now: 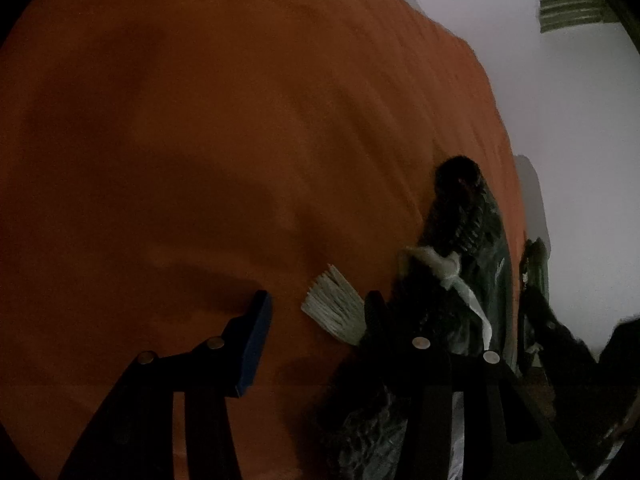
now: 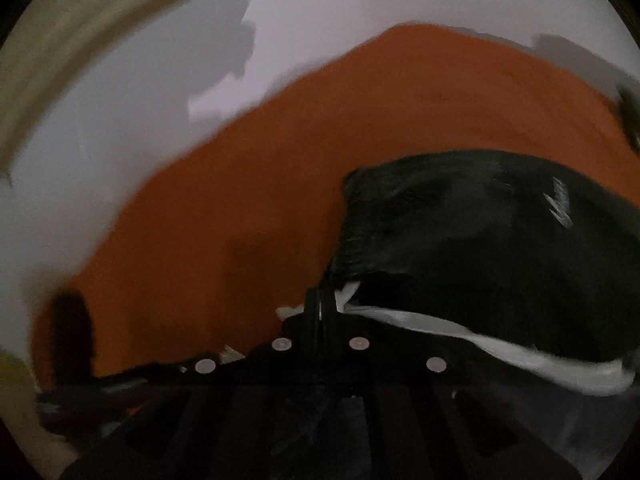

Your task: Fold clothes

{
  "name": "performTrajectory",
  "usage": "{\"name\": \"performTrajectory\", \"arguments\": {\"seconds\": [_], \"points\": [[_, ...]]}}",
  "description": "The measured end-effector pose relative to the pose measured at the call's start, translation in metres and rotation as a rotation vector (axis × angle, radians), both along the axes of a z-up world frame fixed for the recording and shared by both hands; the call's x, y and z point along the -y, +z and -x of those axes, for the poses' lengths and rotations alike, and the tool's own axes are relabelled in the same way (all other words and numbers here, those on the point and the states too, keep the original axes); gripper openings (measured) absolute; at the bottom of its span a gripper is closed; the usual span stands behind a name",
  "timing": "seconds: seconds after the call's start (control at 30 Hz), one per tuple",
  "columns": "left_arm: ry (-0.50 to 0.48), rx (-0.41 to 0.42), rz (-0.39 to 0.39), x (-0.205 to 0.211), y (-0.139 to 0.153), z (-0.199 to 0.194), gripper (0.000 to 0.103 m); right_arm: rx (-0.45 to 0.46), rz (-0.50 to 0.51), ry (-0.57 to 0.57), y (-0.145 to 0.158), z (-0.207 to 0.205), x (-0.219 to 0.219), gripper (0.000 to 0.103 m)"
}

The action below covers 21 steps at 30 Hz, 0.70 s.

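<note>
A dark, almost black garment point(image 2: 480, 220) with a white band point(image 2: 500, 346) along its edge lies bunched on an orange cloth point(image 2: 260, 200). My right gripper point(image 2: 321, 304) is shut on that garment's edge, with white fabric showing at the closed tips; this view is blurred. In the left wrist view the same garment point(image 1: 472, 232) is heaped at the orange cloth's point(image 1: 200, 140) right side. My left gripper point(image 1: 316, 320) is open just above the cloth. A pale ribbed cuff point(image 1: 334, 312) lies between its fingers, apart from the blue pad point(image 1: 256, 340) and next to the right finger.
The orange cloth is spread over a white surface point(image 1: 560, 120) that shows along its right side. A green striped piece of fabric point(image 1: 568, 0) lies at the far right. A beige shape point(image 2: 80, 40) fills the upper left of the right wrist view.
</note>
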State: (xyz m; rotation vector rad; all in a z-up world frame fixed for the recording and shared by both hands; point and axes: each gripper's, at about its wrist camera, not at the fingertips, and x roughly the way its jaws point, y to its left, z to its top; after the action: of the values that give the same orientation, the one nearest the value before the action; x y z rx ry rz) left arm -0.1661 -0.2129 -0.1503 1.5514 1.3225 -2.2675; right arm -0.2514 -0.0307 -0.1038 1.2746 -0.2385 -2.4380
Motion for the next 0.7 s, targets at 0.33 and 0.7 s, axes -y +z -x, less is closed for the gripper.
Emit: {"name": "performTrajectory", "arguments": {"seconds": [0.33, 0.7], "points": [[-0.004, 0.001, 0.025, -0.004, -0.008, 0.001, 0.029, 0.087, -0.069, 0.122, -0.011, -0.014, 0.017, 0.001], [0.093, -0.117, -0.249, 0.028, 0.006, -0.018, 0.001, 0.119, -0.041, 0.099, -0.019, -0.033, 0.017, 0.001]]}}
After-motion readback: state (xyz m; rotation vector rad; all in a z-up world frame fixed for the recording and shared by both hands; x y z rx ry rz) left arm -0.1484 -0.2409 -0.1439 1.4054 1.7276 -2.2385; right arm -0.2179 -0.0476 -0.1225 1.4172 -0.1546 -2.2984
